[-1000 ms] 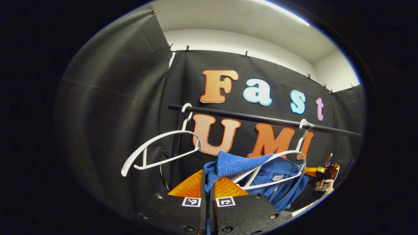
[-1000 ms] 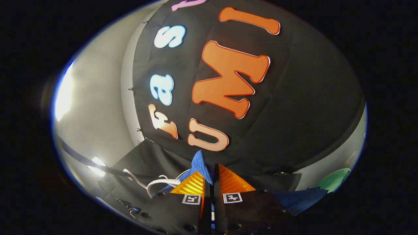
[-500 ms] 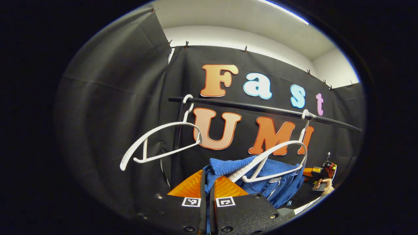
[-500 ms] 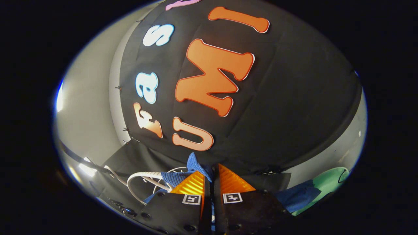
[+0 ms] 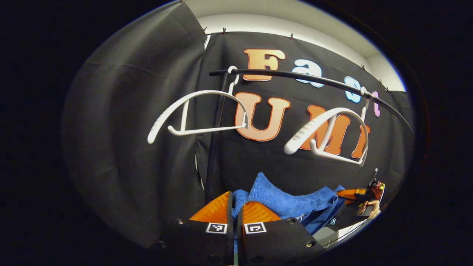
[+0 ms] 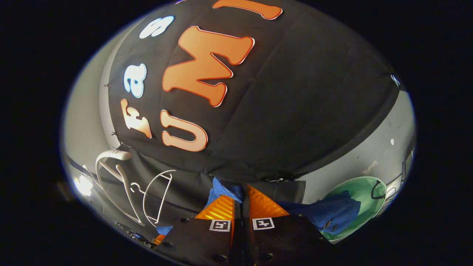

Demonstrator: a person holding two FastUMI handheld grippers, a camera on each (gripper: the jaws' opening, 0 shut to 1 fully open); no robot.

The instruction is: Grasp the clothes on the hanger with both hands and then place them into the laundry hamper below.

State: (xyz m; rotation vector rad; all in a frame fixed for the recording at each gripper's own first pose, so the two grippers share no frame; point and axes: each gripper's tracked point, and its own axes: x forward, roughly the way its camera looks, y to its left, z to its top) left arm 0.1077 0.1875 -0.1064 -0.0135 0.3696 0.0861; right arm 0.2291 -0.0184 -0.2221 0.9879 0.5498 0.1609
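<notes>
Grip: left gripper point(image 5: 234, 207) and right gripper point(image 6: 240, 197) both pinch blue garment point(image 5: 288, 201) tight.
Risk: trailing cloth misses green hamper point(image 6: 360, 190) at 4 o'clock.

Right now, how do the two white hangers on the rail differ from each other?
In the left gripper view, the left hanger hangs near the rail's end, seen almost side-on; the right hanger hangs farther along, turned and tilted. The right hanger is above the blue garment; the left hanger is off to its side. Both are white and bare.
</notes>
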